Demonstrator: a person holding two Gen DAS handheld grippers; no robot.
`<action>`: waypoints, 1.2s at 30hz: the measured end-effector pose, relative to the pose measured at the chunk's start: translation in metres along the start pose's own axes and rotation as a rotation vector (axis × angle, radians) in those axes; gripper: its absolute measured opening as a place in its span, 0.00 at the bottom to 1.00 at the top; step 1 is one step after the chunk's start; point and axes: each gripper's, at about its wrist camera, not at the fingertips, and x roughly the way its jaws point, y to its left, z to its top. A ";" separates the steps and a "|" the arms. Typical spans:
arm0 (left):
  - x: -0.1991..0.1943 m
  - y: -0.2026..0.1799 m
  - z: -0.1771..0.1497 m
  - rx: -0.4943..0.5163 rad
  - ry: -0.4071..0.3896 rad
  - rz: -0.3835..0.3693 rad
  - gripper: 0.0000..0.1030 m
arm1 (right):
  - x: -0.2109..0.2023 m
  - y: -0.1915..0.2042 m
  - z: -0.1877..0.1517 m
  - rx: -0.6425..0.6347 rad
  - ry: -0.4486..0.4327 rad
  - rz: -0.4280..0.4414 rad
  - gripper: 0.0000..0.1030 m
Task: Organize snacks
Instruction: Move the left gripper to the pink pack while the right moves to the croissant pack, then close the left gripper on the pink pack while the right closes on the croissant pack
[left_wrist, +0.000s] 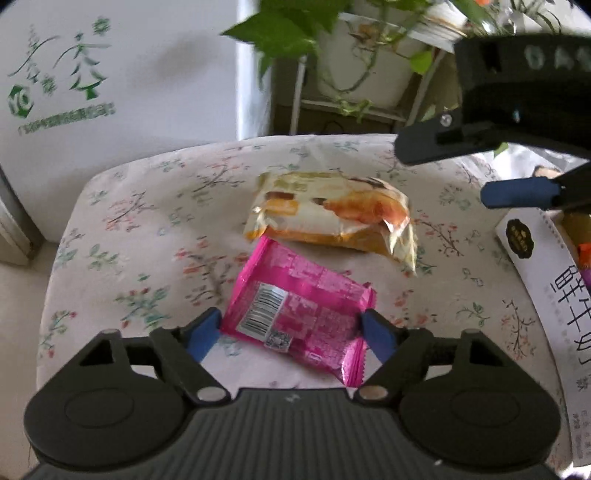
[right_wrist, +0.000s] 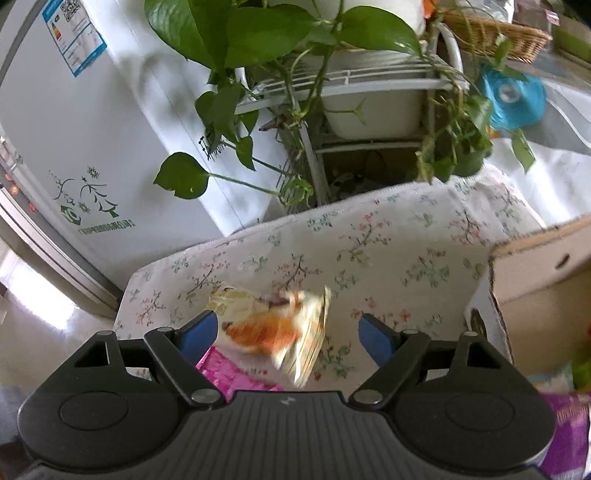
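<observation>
A pink snack packet (left_wrist: 299, 310) lies barcode-up on the floral tablecloth (left_wrist: 155, 229). My left gripper (left_wrist: 293, 334) is open, its blue pads on either side of the packet's near end. A yellow-orange bread packet (left_wrist: 332, 214) lies just beyond it. My right gripper (left_wrist: 480, 173) hovers open at the upper right, above the table. In the right wrist view my right gripper (right_wrist: 288, 338) is open and empty above the bread packet (right_wrist: 273, 325), with the pink packet (right_wrist: 229, 373) at its lower left.
A cardboard box (right_wrist: 539, 288) with snacks inside stands at the table's right; its white printed side (left_wrist: 546, 288) shows in the left wrist view. A potted plant on a white rack (right_wrist: 332, 92) and a white fridge (left_wrist: 92, 92) stand behind the table.
</observation>
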 end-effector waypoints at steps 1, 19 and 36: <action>-0.001 0.005 -0.001 -0.009 0.003 0.000 0.77 | 0.003 0.000 0.001 -0.005 -0.003 0.003 0.86; -0.022 0.050 -0.009 -0.041 0.059 -0.078 0.77 | 0.064 0.040 -0.003 -0.303 0.035 0.023 0.87; -0.006 0.026 -0.010 0.060 0.019 -0.034 0.94 | 0.088 0.035 -0.015 -0.368 0.087 -0.023 0.90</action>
